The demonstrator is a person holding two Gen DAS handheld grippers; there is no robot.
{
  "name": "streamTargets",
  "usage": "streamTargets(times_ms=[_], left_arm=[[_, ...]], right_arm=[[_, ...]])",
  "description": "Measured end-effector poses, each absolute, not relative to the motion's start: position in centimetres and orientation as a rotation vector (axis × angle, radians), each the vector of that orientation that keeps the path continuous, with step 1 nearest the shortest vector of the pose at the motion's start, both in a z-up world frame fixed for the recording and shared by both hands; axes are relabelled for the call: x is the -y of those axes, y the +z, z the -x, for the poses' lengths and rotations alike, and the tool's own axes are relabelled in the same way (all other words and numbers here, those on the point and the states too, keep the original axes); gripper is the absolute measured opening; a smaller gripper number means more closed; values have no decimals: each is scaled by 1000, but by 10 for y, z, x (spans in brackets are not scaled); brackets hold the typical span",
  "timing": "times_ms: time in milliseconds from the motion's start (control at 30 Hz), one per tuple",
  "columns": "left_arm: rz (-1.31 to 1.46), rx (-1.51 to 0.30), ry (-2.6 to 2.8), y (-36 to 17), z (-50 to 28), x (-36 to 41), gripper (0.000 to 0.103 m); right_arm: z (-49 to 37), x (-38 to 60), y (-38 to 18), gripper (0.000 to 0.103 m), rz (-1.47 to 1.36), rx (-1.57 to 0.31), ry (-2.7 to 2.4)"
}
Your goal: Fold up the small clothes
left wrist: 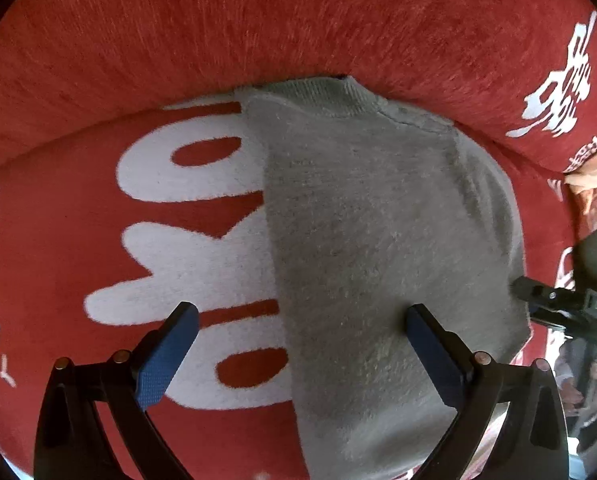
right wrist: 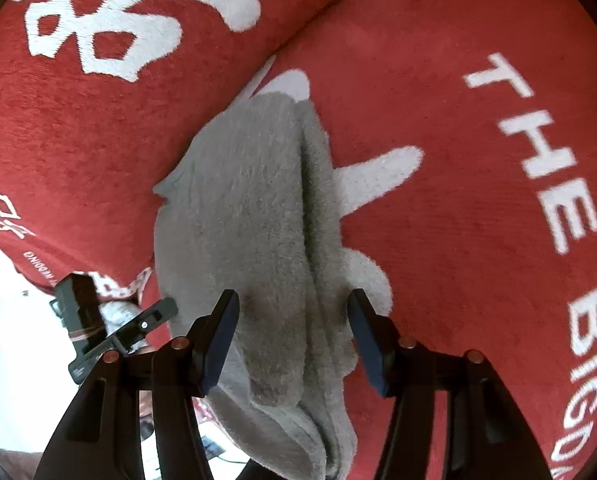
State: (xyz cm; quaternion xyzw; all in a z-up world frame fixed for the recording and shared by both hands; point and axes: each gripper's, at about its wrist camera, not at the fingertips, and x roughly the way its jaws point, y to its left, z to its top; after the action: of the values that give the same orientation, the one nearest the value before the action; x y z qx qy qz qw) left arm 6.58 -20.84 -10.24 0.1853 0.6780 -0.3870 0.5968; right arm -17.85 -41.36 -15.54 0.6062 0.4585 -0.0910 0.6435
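Our left gripper (left wrist: pixel 302 324) stood apart over the edge of the grey garment (left wrist: pixel 378 240), nothing clamped; our right gripper (right wrist: pixel 294 316) straddled its folded ridge, unclamped. The garment lay lengthwise-folded on the red cover (left wrist: pixel 178 20). We judged the cross fold next, requiring both bottom corners gripped

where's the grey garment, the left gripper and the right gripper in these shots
grey garment (left wrist: pixel 378 248): left wrist view, middle of its fuzzy body
left gripper (left wrist: pixel 302 340): left wrist view, midway between the blue fingertips
right gripper (right wrist: pixel 292 320): right wrist view, midway between the fingertips, over the garment
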Motion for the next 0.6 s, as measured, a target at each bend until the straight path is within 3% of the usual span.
streamTargets(times_ms=[233,600], left_arm=[[-315,-1689,-981,-129,-74,213,103],[-308,-1681,-1033,-135,-58,234,103]], right_arm=[[163,421,-160,65,-1363,-1058,-70],[151,414,-168,71,-1423,-1003,15]])
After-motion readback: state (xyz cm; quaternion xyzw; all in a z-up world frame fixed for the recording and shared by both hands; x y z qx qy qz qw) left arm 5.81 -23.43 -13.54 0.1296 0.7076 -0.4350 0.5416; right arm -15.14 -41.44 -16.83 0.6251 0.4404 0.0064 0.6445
